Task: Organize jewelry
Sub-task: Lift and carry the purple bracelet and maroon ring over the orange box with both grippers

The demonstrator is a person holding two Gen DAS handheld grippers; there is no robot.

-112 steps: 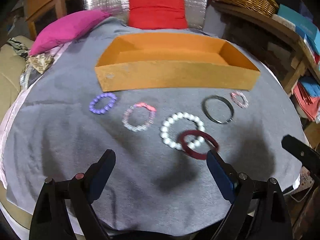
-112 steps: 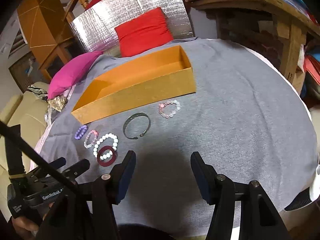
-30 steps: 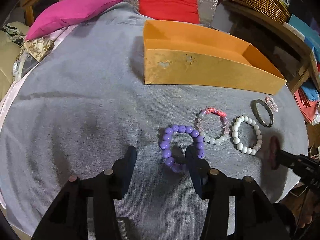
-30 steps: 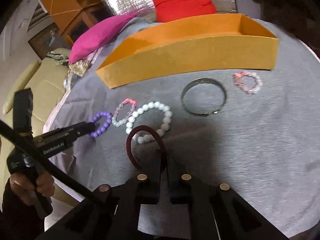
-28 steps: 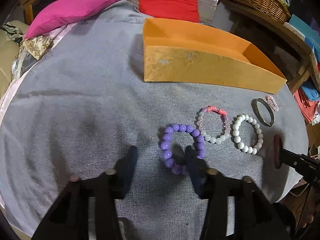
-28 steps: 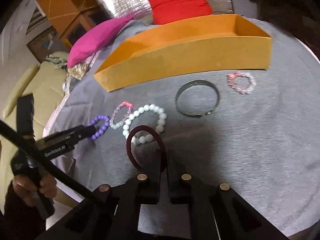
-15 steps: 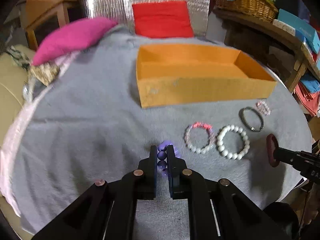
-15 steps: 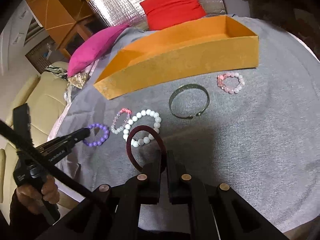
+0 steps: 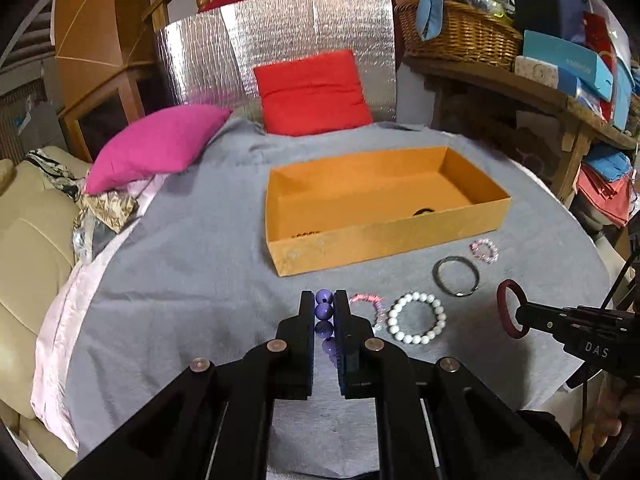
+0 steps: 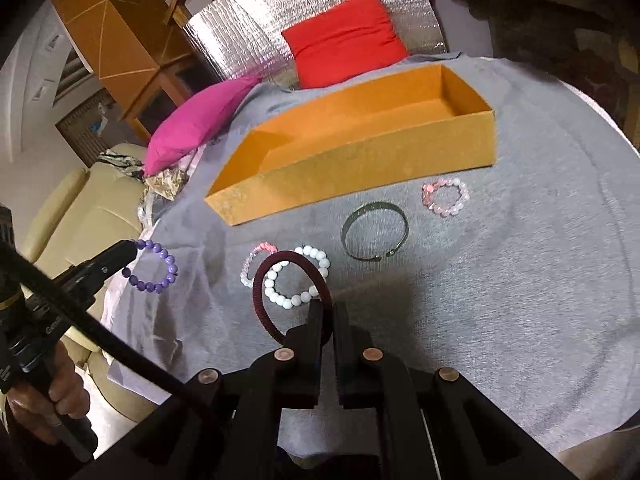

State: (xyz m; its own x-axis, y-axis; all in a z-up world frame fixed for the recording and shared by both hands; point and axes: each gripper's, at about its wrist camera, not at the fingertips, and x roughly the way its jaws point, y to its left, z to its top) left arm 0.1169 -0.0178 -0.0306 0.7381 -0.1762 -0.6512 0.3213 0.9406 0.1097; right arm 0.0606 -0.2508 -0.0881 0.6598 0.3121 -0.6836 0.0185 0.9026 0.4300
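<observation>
A round table under a grey felt cloth (image 9: 192,264) carries a long, open orange cardboard tray (image 9: 384,236), in which two small dark items already lie against the near wall, too hidden to identify. On the cloth in front of the tray four pieces remain in a row: a thin grey metal bangle (image 10: 375,231) with an open clasp, a bracelet of white round beads (image 9: 417,317), a bracelet of clear and pink beads (image 10: 256,261) beside it, and a smaller pale pink bead bracelet (image 10: 445,197) nearest the tray's right end. Compared with one second ago, when the left gripper (image 9: 323,312) stood wide open around the purple round-bead bracelet (image 10: 154,267) on the cloth, its jaws are now narrowed onto that bracelet, which hangs from the tips clear of the cloth in the right wrist view. The right gripper (image 10: 328,312) remains clamped on the dark maroon ribbed ring bracelet (image 10: 280,288), held upright above the white beads as before. Both tongs thus hold a piece at once; the pick phase appears complete, and the likely next step is carrying both over the tray's near wall for release, four pieces then remaining.
</observation>
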